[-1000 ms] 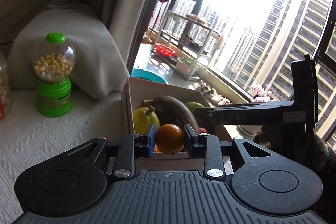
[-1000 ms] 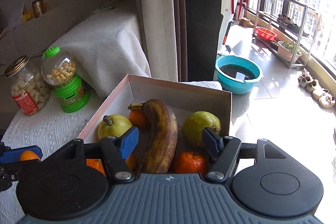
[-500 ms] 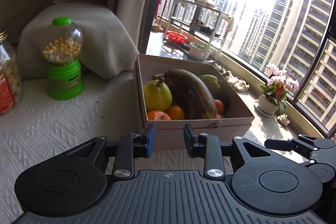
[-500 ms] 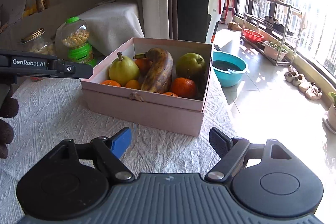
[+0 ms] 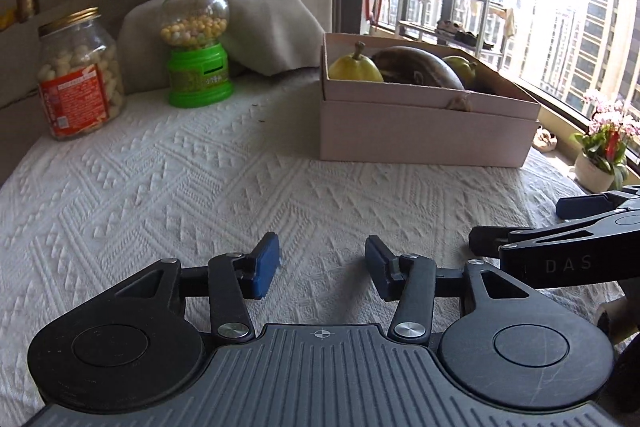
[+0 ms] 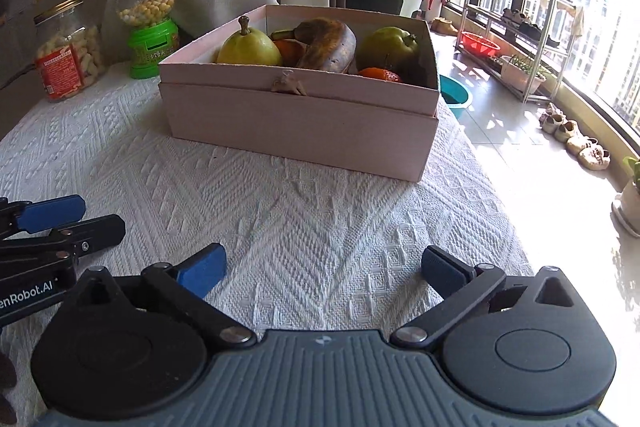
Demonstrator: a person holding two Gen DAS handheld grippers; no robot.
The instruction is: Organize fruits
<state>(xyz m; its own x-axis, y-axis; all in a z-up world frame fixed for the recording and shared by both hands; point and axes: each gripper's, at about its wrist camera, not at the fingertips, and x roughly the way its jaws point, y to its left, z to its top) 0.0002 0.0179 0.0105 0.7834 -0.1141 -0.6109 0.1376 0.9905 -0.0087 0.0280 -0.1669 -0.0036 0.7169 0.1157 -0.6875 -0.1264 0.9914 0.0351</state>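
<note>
Left gripper sat at bottom centre of its own view, blue pads apart, nothing between them; jaws had just been opening. A second ago it pinched an orange over the box; now it carried nothing. Right gripper was spread very wide, also empty, jaws likewise just opening.

Both had backed off from the pink box and dropped low over the white tablecloth, pitched downward, side by side, each showing at the edge of the other's view.

Box stood upper centre of the right view: yellow pear, brown banana, green pear, oranges inside. The released orange is probably in there, but the box wall hid it.

Judgement: fruit loading looks finished, no loose fruit on the cloth.
</note>
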